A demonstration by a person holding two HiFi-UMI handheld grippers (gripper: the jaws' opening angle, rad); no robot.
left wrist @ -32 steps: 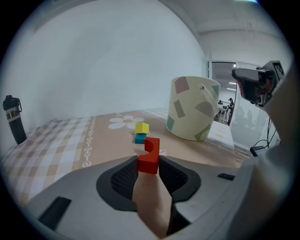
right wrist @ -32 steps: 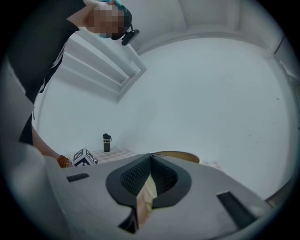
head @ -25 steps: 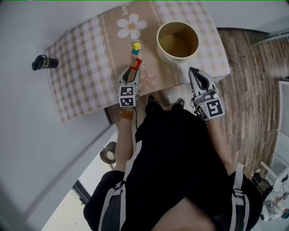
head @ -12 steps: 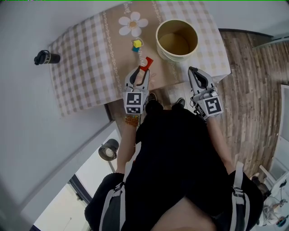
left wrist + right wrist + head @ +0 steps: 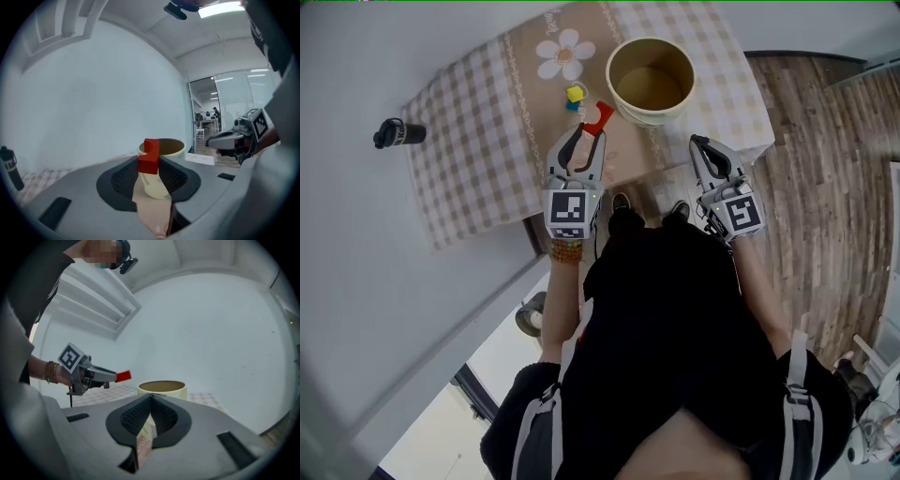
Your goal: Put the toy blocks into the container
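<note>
A red block (image 5: 602, 114) is pinched between the pads of my left gripper (image 5: 592, 129), held above the table just left of the cream round container (image 5: 650, 80). In the left gripper view the red block (image 5: 150, 157) stands upright between the jaws of that gripper (image 5: 150, 169), with the container (image 5: 165, 146) behind it. A yellow block (image 5: 574, 93) and a blue block (image 5: 572, 105) lie together on the cloth. My right gripper (image 5: 699, 144) hangs by the table's near edge, shut and empty, its tips (image 5: 151, 397) meeting before the container (image 5: 162, 389).
A checked cloth with a daisy print (image 5: 563, 53) covers the small table (image 5: 459, 159). A black bottle (image 5: 397, 133) lies off the table's left side. Wooden floor (image 5: 825, 178) runs along the right. The left gripper (image 5: 89, 375) shows in the right gripper view.
My left gripper has risen from the cloth with the red block and moved toward the container. The right gripper has barely shifted.
</note>
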